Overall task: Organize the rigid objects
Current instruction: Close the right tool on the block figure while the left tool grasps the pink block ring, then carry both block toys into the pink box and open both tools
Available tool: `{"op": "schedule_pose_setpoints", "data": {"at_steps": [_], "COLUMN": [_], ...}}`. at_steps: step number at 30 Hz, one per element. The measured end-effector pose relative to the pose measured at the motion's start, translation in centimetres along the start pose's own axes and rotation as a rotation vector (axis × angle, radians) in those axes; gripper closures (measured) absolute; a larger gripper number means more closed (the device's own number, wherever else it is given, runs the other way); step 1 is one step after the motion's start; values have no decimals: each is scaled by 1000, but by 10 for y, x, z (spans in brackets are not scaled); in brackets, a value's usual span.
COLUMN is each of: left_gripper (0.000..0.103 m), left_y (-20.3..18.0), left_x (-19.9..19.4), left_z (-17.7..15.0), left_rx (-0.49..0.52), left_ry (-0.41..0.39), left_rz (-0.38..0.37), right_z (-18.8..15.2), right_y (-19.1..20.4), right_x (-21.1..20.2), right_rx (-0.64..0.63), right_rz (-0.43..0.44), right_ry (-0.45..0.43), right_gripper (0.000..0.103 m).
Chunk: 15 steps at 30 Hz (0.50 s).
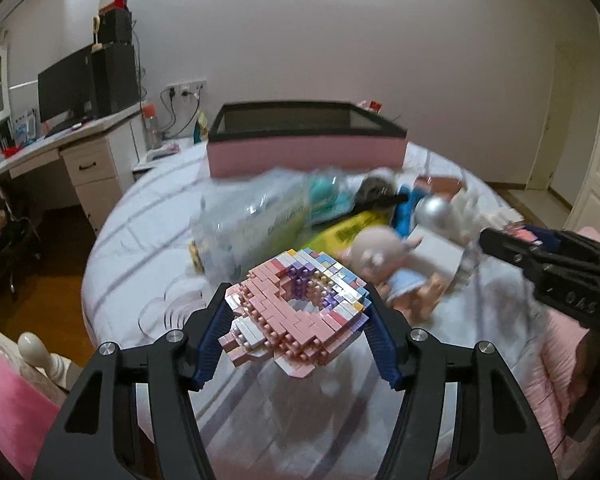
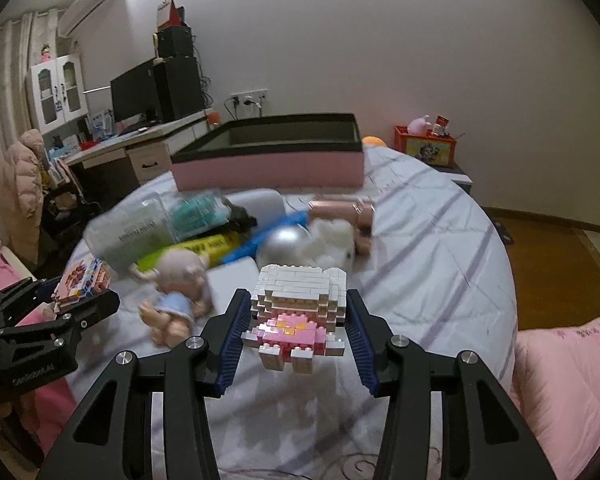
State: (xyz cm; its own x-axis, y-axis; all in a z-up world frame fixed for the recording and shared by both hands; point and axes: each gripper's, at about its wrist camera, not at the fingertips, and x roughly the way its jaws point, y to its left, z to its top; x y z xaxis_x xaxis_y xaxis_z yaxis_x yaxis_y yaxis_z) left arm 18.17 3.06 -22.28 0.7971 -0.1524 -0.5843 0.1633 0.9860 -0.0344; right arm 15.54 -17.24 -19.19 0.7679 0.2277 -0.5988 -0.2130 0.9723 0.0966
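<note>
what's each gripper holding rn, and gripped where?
Left hand-held gripper: pink pastel brick model, pads on its two opposite sides. Right hand-held gripper: white-and-pink brick figure, pads on its left and right sides. Both are clear of the bed.

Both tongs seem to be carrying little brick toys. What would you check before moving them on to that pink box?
1. Left tongs gripping the pink brick model: ok.
2. Right tongs gripping the white brick figure: ok.
3. Both models lifted off the bedspread: ok.
4. Pink box open on top: ok.
5. Free room inside the box: cannot tell.
6. Path over the baby doll and the other clutter: cannot tell.
</note>
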Motion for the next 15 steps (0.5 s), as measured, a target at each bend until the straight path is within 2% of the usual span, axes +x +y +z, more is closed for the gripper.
{"op": "schedule_pose_setpoints", "data": {"at_steps": [6,15], "left_gripper": [40,40], "left_y": [-5,3], "left_x": [-9,28], "left_z": [42,126], "left_rx": [20,79], "left_ry": [-75,-95], "left_rz": [-13,-38], "right_z": [31,103], "right_y": [13,15], "right_x": [1,30], "right_rx": [-39,-63], "right_rz": [35,78], "right_ry": [-38,-75], "right_gripper": [55,55]}}
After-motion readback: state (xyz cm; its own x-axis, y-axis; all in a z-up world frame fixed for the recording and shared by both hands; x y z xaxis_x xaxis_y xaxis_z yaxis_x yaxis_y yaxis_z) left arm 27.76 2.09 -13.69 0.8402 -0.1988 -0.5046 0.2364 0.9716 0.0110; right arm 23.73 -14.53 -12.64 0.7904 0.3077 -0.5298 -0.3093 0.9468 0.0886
